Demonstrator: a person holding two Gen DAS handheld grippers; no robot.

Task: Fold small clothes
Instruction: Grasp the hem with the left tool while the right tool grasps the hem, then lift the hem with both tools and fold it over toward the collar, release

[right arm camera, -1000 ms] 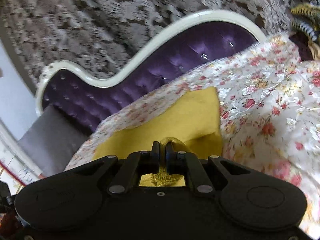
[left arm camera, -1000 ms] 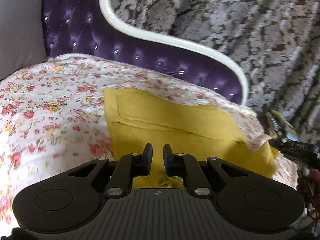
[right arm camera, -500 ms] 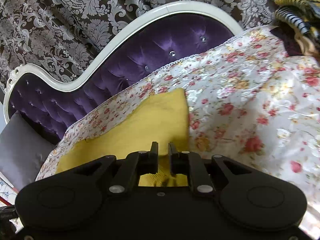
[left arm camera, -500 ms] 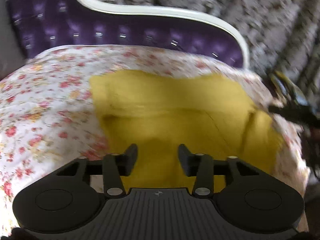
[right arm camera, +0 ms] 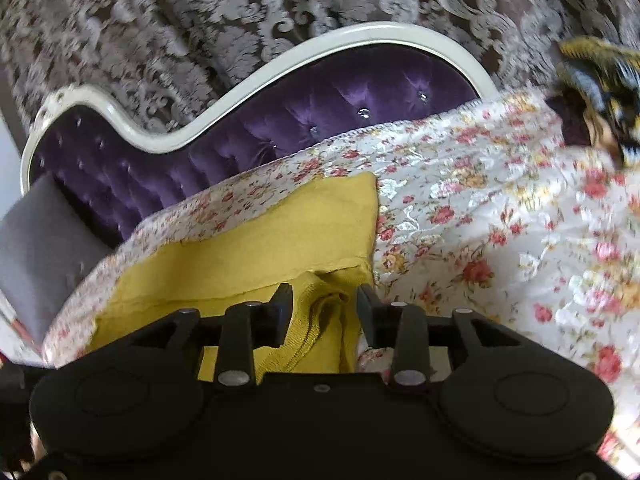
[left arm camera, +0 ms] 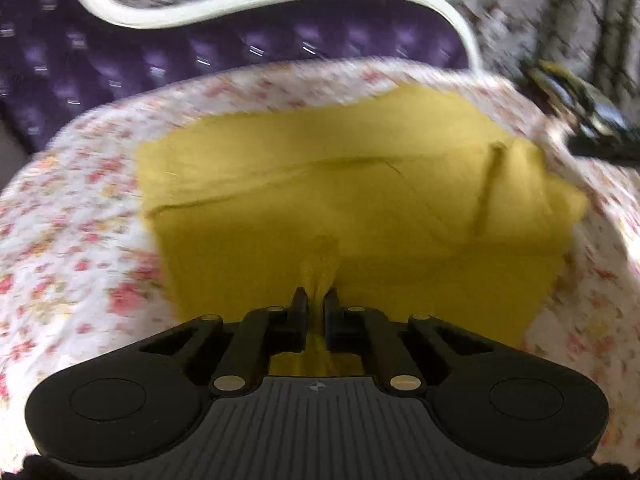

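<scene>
left wrist view: left gripper [left arm camera: 315, 296] jaws clamped on yellow garment [left arm camera: 360, 200]; right gripper [right arm camera: 324, 294] jaws apart astride its edge

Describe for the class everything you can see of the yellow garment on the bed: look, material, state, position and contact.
The mustard-yellow garment looks like soft knit, with a ribbed edge in the right wrist view. It lies partly folded on the floral bedspread, in flat layers with a straight fold line across it and a bunched flap at one end. The left gripper is shut on a pinch of its near edge. The right gripper is open, its fingers either side of a rumpled corner.
</scene>
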